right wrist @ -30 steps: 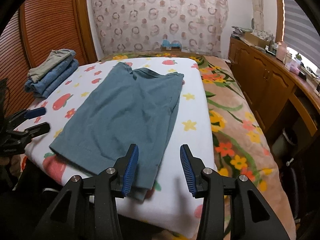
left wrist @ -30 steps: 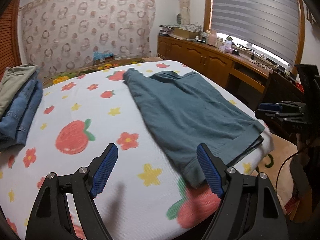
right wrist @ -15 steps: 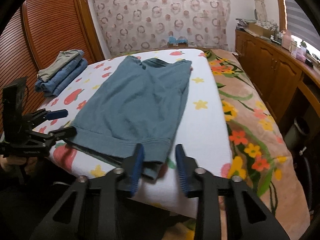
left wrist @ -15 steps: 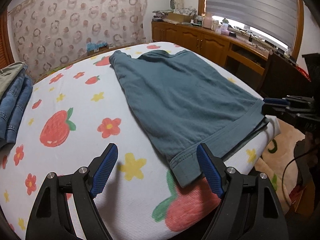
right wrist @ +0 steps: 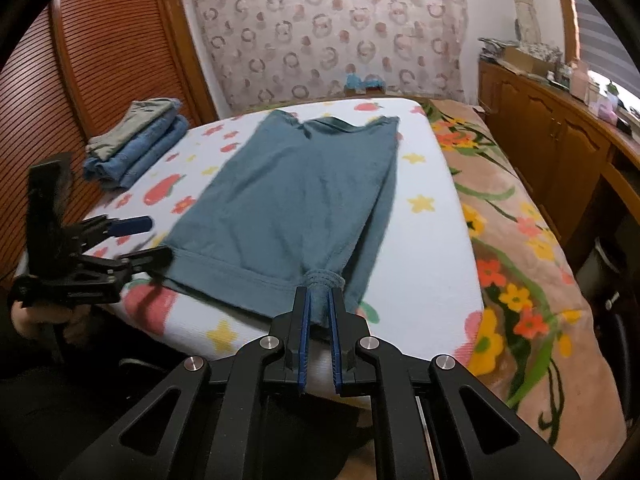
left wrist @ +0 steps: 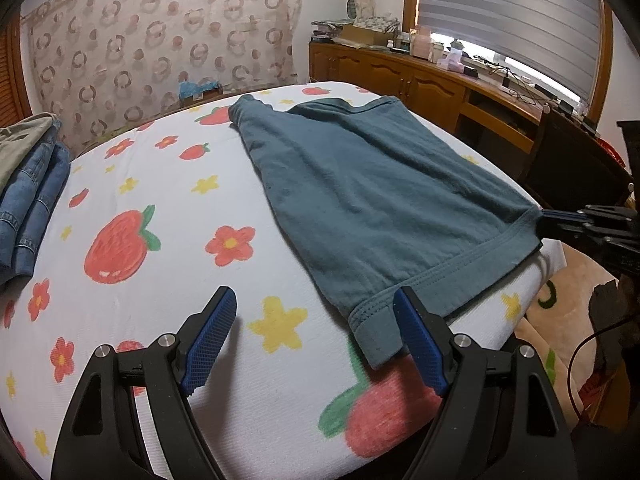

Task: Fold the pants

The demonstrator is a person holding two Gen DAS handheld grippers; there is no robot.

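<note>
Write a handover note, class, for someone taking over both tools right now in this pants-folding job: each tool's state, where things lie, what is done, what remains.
Right tool: shut on the near right hem corner of the teal pants, fabric bunched between its fingers.
Left tool: open, at the near left hem corner; one finger touches or overlaps the cloth, nothing gripped.
Pants: flat on the strawberry-print sheet, hem at the near edge, the opposite end at the far side.
Folded jeans stack: at the far left of the bed, out of the way.
Done: one corner gripped.
Left: close the left tool on its corner, then probably carry both corners toward the far end.
</note>
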